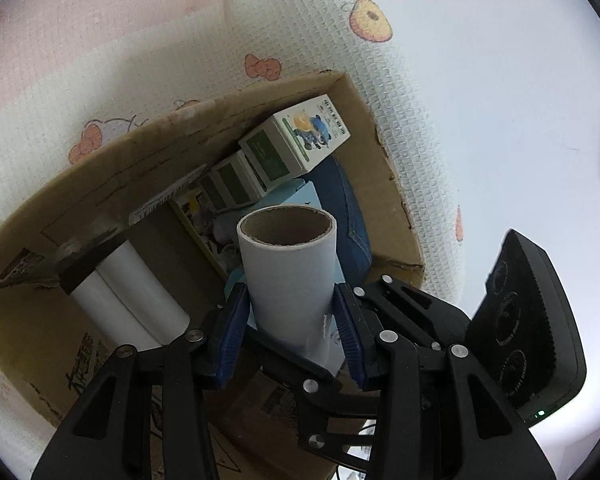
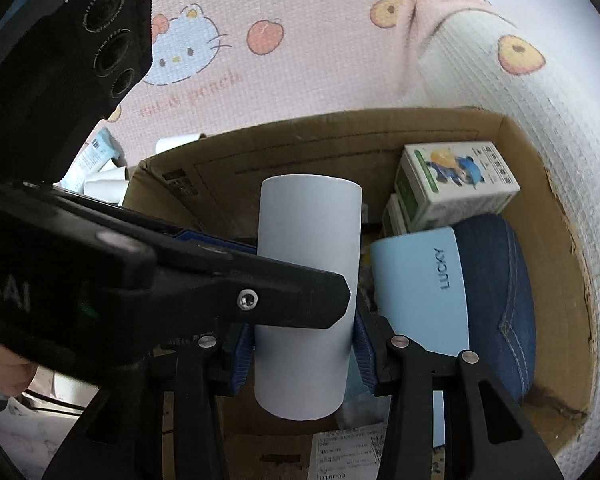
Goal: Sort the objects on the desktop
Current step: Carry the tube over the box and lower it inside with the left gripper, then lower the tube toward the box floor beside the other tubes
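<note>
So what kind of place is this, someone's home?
Probably a home: a cartoon-cat fabric cover lies behind a cardboard box filled with odds and ends, such as a denim pouch and small printed cartons.

On my right wrist view I read "LUCKY" in dark blue letters, running vertically on the light blue box (image 2: 420, 292) inside the cardboard carton (image 2: 556, 248). The pink cloth (image 2: 300, 60) behind it carries the word "peach", preceded by letters I cannot resolve. A white shipping label (image 2: 348, 452) at the carton's near edge shows "D16P09". Print on the green-and-white cartoon box (image 2: 456, 180) is illegible to me.
</note>
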The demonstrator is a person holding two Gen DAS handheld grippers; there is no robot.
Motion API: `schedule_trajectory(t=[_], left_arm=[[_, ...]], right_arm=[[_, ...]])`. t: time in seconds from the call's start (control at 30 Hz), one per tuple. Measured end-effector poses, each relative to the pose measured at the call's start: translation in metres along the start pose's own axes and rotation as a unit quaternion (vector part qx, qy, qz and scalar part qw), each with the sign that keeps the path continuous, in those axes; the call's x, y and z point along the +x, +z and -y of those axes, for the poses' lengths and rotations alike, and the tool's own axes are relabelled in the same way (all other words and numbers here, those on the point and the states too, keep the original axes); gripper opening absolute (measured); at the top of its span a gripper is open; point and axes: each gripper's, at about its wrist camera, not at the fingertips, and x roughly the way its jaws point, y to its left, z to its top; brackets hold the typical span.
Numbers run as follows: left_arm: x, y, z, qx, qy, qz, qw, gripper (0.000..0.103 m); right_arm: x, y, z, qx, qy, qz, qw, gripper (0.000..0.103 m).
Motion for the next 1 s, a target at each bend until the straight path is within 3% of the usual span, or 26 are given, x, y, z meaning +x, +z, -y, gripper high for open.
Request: schedule_trajectory(t=[0.3, 0.43, 0.57, 0.73, 0.83, 1.0], left_arm=[[0.015, 0.008, -0.008, -0.028, 0.023, -0.033, 0.9988, 0.047], [0.017, 0.013, -0.011, -0.021, 0.082, -0.023, 0.9961, 0.047], [0.022, 0.017, -0.026, -0.056, 0.083, -0.045, 0.994, 0.047], [0.029, 0.02, -0.025, -0.061, 0.098, -0.049, 0.9921, 0.047], [0.037, 0.021, -0.025, -0.071, 0.115, -0.059, 0.9891, 0.047], [0.05, 0.02, -0.027, -0.091, 0.156, -0.063, 0.9816, 0.047]], right_arm=[[-0.003, -0.011, 0.002, -0.011, -0.013, -0.017, 1.0, 0.041], [-0.006, -0.016, -0.003, -0.026, -0.02, -0.021, 0.999, 0.041], [-0.012, -0.023, -0.008, -0.052, -0.041, -0.021, 0.998, 0.041], [-0.021, -0.029, -0.002, -0.049, -0.064, -0.021, 0.997, 0.041], [-0.028, -0.031, 0.005, -0.037, -0.07, -0.016, 0.997, 0.033], [-0.04, -0.035, 0.015, -0.033, -0.104, -0.01, 0.994, 0.031]])
